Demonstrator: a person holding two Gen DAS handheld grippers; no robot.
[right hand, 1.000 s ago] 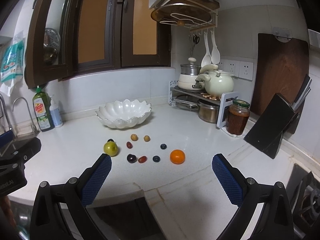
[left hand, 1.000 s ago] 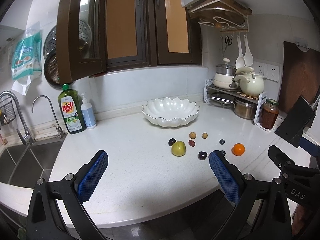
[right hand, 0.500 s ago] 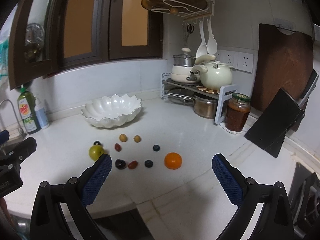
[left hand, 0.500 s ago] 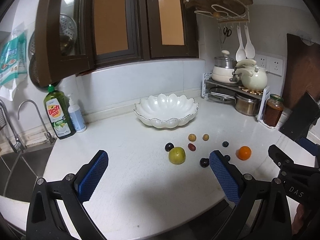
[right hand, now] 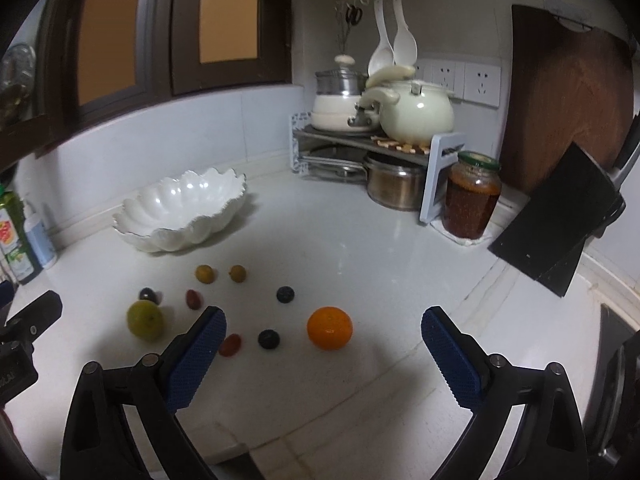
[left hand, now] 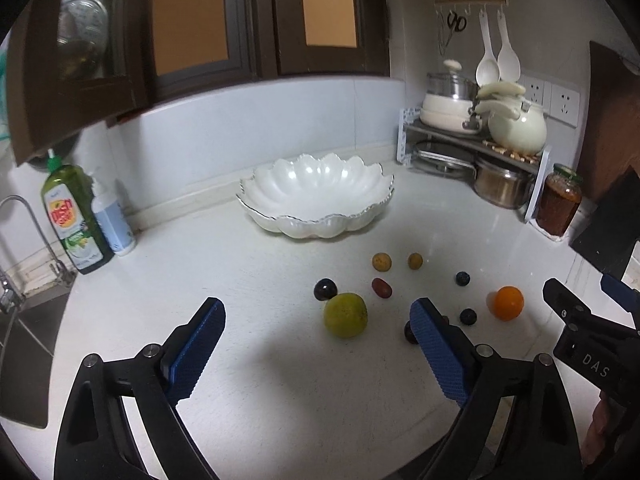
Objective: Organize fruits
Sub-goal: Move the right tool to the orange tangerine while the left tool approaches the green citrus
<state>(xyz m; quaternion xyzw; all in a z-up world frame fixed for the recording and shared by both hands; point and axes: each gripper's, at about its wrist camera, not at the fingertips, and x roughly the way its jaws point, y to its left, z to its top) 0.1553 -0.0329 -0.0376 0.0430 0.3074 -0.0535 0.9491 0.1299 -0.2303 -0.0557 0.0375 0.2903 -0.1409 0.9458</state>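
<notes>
Several small fruits lie loose on the white counter in front of an empty scalloped white bowl [left hand: 316, 200] [right hand: 182, 212]. A green-yellow citrus [left hand: 345, 315] [right hand: 145, 319] lies just ahead of my left gripper [left hand: 318, 322], whose jaws are wide and closing with nothing between the pads. An orange [right hand: 329, 328] [left hand: 508, 303] sits just ahead of my right gripper [right hand: 323, 334], open and empty. Around them lie two yellow berries [left hand: 381, 261], a red grape [left hand: 381, 287], dark plums [left hand: 325, 289] and blueberries [right hand: 285, 294].
Dish soap bottles [left hand: 74, 220] and a sink tap [left hand: 24, 232] stand at the left. A rack with pots [right hand: 376, 136], a sauce jar [right hand: 472, 196], a black knife block [right hand: 560, 216] and a wooden board [right hand: 568, 92] crowd the right corner.
Both grippers have moved forward and lower over the counter toward the fruits, which look larger and nearer. The left jaws have narrowed slightly.
</notes>
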